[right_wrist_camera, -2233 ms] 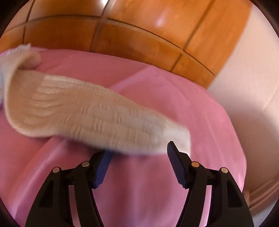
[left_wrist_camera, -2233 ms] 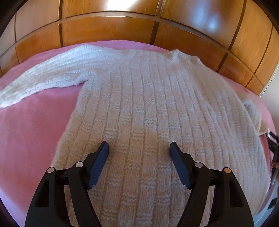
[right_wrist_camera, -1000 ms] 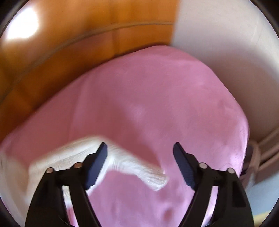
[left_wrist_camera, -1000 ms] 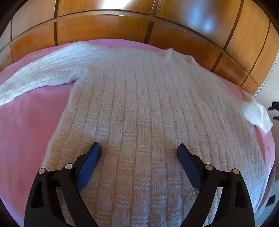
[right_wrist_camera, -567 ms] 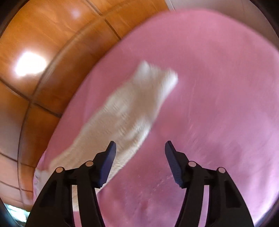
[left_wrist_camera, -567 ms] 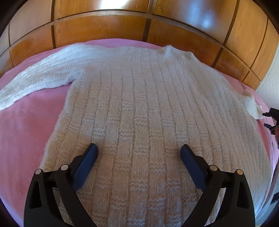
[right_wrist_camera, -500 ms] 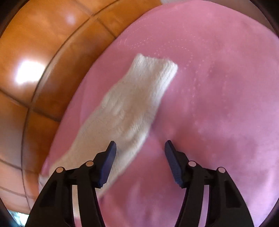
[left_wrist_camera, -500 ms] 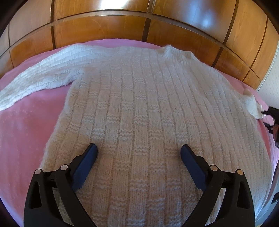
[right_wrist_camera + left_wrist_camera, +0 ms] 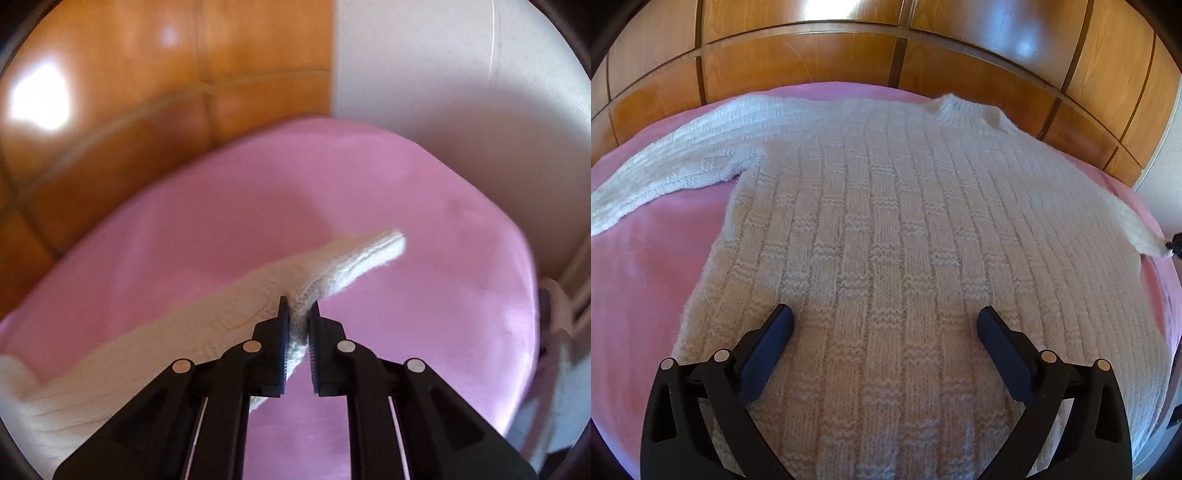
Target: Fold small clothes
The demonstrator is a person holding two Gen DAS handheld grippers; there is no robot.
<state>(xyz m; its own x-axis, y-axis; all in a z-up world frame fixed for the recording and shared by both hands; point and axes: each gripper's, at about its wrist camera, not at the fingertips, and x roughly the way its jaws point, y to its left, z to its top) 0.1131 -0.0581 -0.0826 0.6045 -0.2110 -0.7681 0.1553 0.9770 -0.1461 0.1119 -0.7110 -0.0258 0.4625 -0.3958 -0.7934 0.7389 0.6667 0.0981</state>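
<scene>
A cream, rib-and-basket-weave knitted wool sweater (image 9: 886, 236) lies spread flat, front or back up, across a pink fleece-like blanket (image 9: 646, 266) that covers a bed set against a glossy, panelled orange-brown wooden wall (image 9: 798, 55). The left gripper (image 9: 885, 323), black-framed with 2 dark blue pads, hangs above the lower body of the garment with its jaws opening to their widest; nothing lies between them but the knit beneath, which they do not clasp. The sweater's collar (image 9: 967, 109) points toward the wall, and 1 long sleeve (image 9: 683, 162) stretches out to the left of the left wrist view, resting on the blanket. At that view's far right edge the other sleeve (image 9: 229, 306) tapers to a point where a small dark part of the right gripper (image 9: 297, 308) meets it. The right wrist view, slightly blurred, shows that gripper's 2 black fingers closing tightly on this sleeve near its ribbed cuff (image 9: 373, 254), the knit bunched and pinched between the pads while the cuff end sticks out beyond them above the pink blanket. A plain white wall (image 9: 461, 92) rises behind the corner of the bed.
</scene>
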